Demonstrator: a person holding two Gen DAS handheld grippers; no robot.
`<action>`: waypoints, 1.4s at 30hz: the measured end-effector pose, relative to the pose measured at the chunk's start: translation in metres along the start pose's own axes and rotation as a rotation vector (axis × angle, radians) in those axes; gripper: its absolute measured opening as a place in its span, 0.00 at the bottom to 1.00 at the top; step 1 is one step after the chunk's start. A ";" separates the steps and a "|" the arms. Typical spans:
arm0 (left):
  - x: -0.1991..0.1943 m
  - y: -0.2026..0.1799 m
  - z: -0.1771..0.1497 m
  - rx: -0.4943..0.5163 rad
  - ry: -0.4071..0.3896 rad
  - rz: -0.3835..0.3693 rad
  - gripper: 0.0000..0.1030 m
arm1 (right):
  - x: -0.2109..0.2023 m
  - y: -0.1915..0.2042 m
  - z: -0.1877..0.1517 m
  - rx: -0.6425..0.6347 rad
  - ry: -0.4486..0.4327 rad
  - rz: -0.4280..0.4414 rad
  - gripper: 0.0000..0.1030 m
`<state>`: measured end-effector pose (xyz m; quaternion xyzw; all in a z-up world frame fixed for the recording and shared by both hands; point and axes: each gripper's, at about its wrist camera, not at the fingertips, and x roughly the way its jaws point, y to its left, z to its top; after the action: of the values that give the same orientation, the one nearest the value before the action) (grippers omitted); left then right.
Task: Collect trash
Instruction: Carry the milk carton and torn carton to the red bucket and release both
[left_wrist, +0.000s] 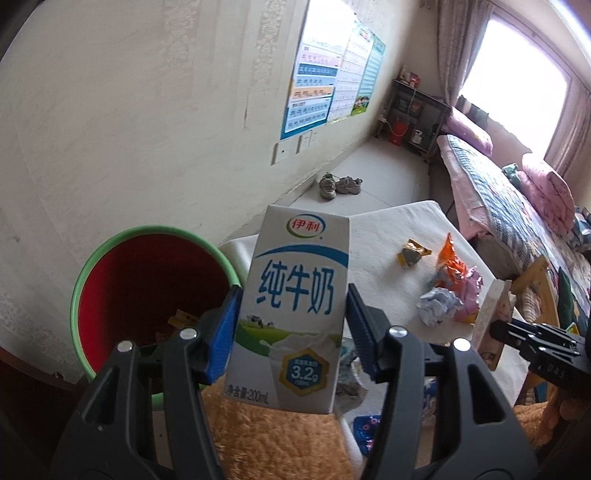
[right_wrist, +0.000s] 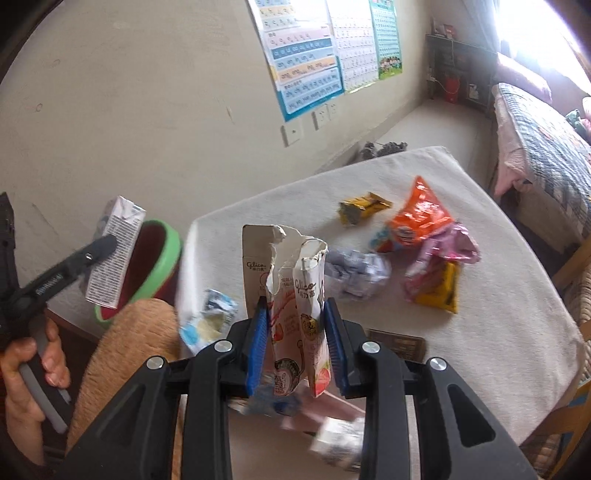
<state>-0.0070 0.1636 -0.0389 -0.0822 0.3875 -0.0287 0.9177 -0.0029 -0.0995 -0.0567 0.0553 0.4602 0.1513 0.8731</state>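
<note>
My left gripper (left_wrist: 291, 332) is shut on a white and blue milk carton (left_wrist: 291, 295), held upright beside the red bin with a green rim (left_wrist: 110, 258). The right wrist view shows that same carton (right_wrist: 114, 251) hanging just in front of the bin (right_wrist: 166, 254). My right gripper (right_wrist: 295, 339) is shut on a torn Glico snack box (right_wrist: 291, 280), lifted above the white-covered table (right_wrist: 498, 332). On the table lie a crumpled paper ball (right_wrist: 358, 273), an orange wrapper (right_wrist: 417, 218), a yellow wrapper (right_wrist: 362, 206) and a pink wrapper (right_wrist: 443, 262).
A person's hand (right_wrist: 33, 373) grips the left tool's handle at lower left. An orange fuzzy sleeve (right_wrist: 129, 350) lies by the table's near corner. A blue and white wrapper (right_wrist: 210, 321) hangs at the table edge. Shoes (left_wrist: 338, 184) sit on the floor; a bed (left_wrist: 517, 206) runs along the right.
</note>
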 end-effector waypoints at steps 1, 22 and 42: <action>0.001 0.001 0.000 -0.005 0.002 0.003 0.52 | 0.003 0.006 0.002 0.005 -0.002 0.016 0.28; 0.008 0.133 -0.009 -0.201 0.029 0.253 0.52 | 0.099 0.151 0.049 -0.052 0.106 0.292 0.29; 0.019 0.153 -0.021 -0.289 0.060 0.302 0.68 | 0.077 0.124 0.053 0.024 0.044 0.321 0.61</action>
<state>-0.0106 0.3089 -0.0932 -0.1532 0.4229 0.1626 0.8782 0.0551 0.0445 -0.0575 0.1351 0.4664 0.2845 0.8266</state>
